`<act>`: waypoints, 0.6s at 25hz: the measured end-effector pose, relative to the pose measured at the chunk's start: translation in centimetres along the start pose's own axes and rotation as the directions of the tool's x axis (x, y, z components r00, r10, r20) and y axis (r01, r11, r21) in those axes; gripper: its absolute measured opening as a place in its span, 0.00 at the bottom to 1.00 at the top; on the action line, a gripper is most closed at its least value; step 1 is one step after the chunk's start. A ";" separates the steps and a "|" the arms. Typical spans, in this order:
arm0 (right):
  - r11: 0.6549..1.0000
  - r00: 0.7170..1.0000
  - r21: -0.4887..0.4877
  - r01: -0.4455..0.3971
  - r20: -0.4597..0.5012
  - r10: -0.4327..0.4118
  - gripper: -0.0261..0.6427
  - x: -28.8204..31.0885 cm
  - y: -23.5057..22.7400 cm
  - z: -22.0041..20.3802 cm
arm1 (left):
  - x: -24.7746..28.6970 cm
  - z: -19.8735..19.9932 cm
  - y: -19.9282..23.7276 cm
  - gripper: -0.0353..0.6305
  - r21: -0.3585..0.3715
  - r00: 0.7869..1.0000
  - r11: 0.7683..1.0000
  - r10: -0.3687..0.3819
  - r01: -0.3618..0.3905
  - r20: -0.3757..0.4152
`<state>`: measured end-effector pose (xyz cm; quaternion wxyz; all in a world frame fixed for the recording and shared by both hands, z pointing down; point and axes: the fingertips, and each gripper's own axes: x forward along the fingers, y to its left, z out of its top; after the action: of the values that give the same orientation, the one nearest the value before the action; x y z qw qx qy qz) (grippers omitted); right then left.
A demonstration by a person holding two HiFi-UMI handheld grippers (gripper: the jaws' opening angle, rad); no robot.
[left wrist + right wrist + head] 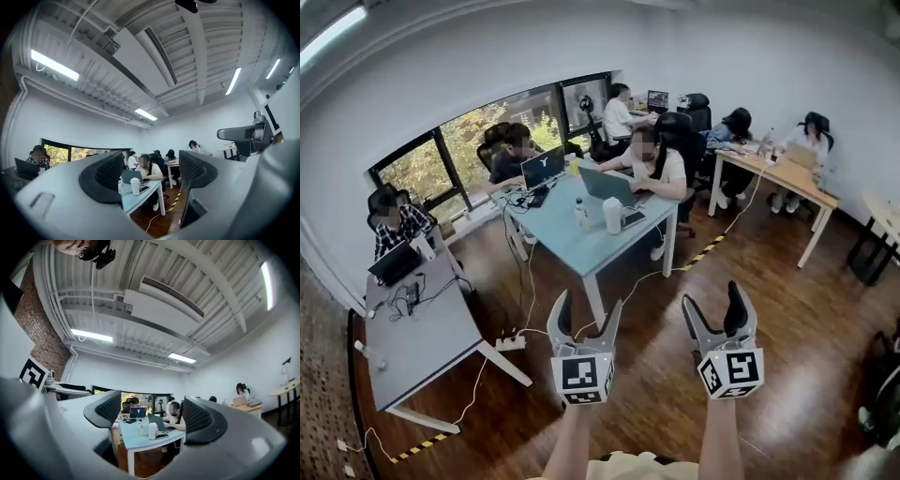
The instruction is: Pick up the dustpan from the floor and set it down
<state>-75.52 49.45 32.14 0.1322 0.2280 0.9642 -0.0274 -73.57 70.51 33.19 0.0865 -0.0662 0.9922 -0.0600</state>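
No dustpan shows in any view. My left gripper (588,311) is held up in front of me at the lower middle of the head view, jaws apart with nothing between them. My right gripper (715,302) is raised beside it to the right, also open and empty. Both point slightly upward across the office. In the left gripper view the left gripper (151,172) frames the blue table and seated people, and in the right gripper view the right gripper (149,414) frames the same table.
A blue table (553,223) with laptops and a white cup (612,216) stands ahead, several people seated around it. A grey desk (417,328) is at the left, a wooden desk (787,178) at the right. Cables and a power strip (510,343) lie on the wood floor (656,394).
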 end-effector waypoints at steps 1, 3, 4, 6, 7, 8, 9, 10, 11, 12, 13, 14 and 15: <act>0.999 0.999 -0.010 0.036 -0.001 -0.036 0.64 -0.5 -0.7 0.1 | 0.7 0.0 -0.7 0.59 -0.006 0.999 0.999 -0.036 0.036 0.007; 0.994 0.994 -0.032 0.105 -0.007 -0.106 0.64 -1.7 -1.8 0.4 | 1.9 0.0 -2.1 0.59 -0.015 0.994 0.994 -0.107 0.108 0.014; 0.989 0.990 -0.044 0.141 -0.009 -0.141 0.64 -2.5 -2.1 0.6 | 2.3 0.0 -2.7 0.59 -0.020 0.990 0.989 -0.143 0.144 0.017; 0.975 0.976 -0.063 0.215 -0.004 -0.216 0.64 -4.2 -2.7 1.3 | 3.0 0.2 -4.1 0.59 -0.020 0.975 0.975 -0.221 0.221 0.030; 0.966 0.969 -0.070 0.248 0.001 -0.249 0.64 -5.1 -2.9 1.7 | 3.2 0.3 -4.9 0.60 -0.015 0.965 0.966 -0.259 0.259 0.040; 0.958 0.961 -0.079 0.277 0.003 -0.278 0.64 -5.9 -3.0 1.9 | 3.3 0.4 -5.6 0.60 -0.010 0.955 0.956 -0.293 0.294 0.050; 0.949 0.953 -0.091 0.302 0.001 -0.303 0.64 -6.9 -3.1 1.9 | 3.4 0.4 -6.4 0.60 -0.012 0.944 0.946 -0.324 0.325 0.059; 0.939 0.944 -0.106 0.327 -0.003 -0.330 0.64 -8.0 -3.1 1.9 | 3.3 0.3 -7.2 0.60 -0.020 0.933 0.934 -0.354 0.356 0.068; 0.926 0.933 -0.123 0.356 -0.007 -0.360 0.64 -9.3 -3.2 1.7 | 3.3 0.0 -8.2 0.60 -0.030 0.919 0.921 -0.387 0.390 0.075; 0.909 0.918 -0.139 0.392 -0.009 -0.398 0.64 -10.8 -3.4 1.7 | 3.1 -0.3 -9.4 0.60 -0.041 0.903 0.904 -0.422 0.426 0.080; 0.887 0.897 -0.151 0.437 -0.007 -0.443 0.64 -12.6 -3.7 1.8 | 2.9 -0.6 -10.9 0.60 -0.050 0.884 0.884 -0.461 0.465 0.081; 0.860 0.870 -0.158 0.486 -0.001 -0.492 0.64 -14.5 -4.1 2.0 | 2.7 -0.8 -12.5 0.60 -0.058 0.862 0.861 -0.500 0.505 0.081; 0.828 0.840 -0.164 0.536 0.007 -0.542 0.64 -16.5 -4.6 2.3 | 2.4 -1.0 -14.3 0.60 -0.066 0.838 0.836 -0.540 0.545 0.081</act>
<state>-62.74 37.95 34.28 0.1176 -0.0639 0.9908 0.0179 -74.40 56.22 35.65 0.0922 -0.3497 0.9316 -0.0374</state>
